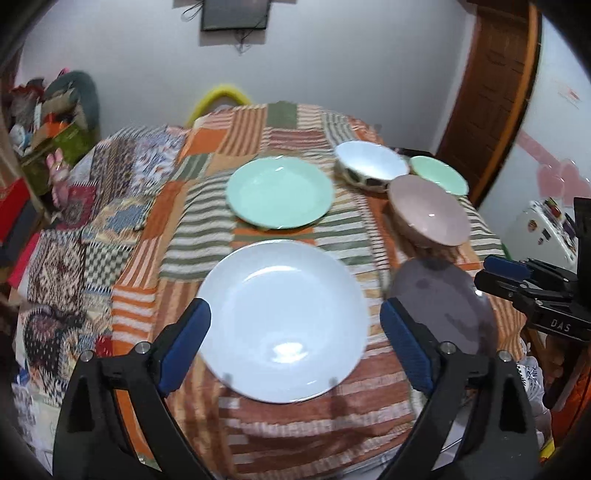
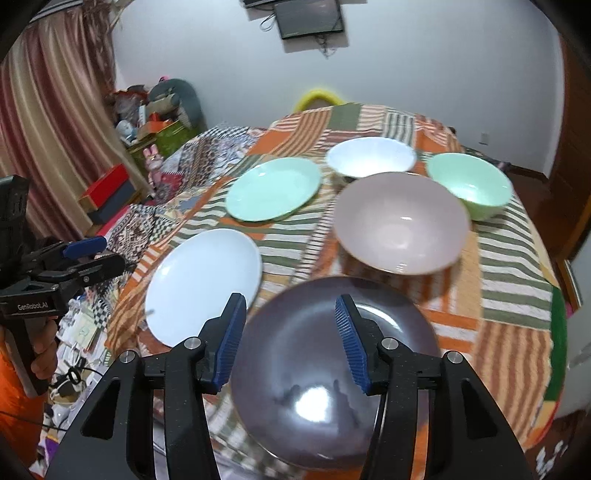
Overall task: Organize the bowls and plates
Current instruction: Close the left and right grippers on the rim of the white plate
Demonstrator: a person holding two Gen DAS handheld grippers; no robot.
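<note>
Both grippers hang open and empty: the left gripper (image 1: 295,332) above the white plate (image 1: 282,321), the right gripper (image 2: 291,332) above the dark plate (image 2: 332,373) (its surface glossy). Beyond lie the green plate (image 2: 272,189) and pink bowl (image 2: 400,221), then the white bowl (image 2: 370,157) and green bowl (image 2: 470,184), all on the striped tablecloth (image 2: 509,258).

You face a white wall (image 2: 424,66) with a dark screen (image 2: 310,16); curtains (image 2: 48,122) hang left, a wooden door (image 1: 491,92) stands right.
</note>
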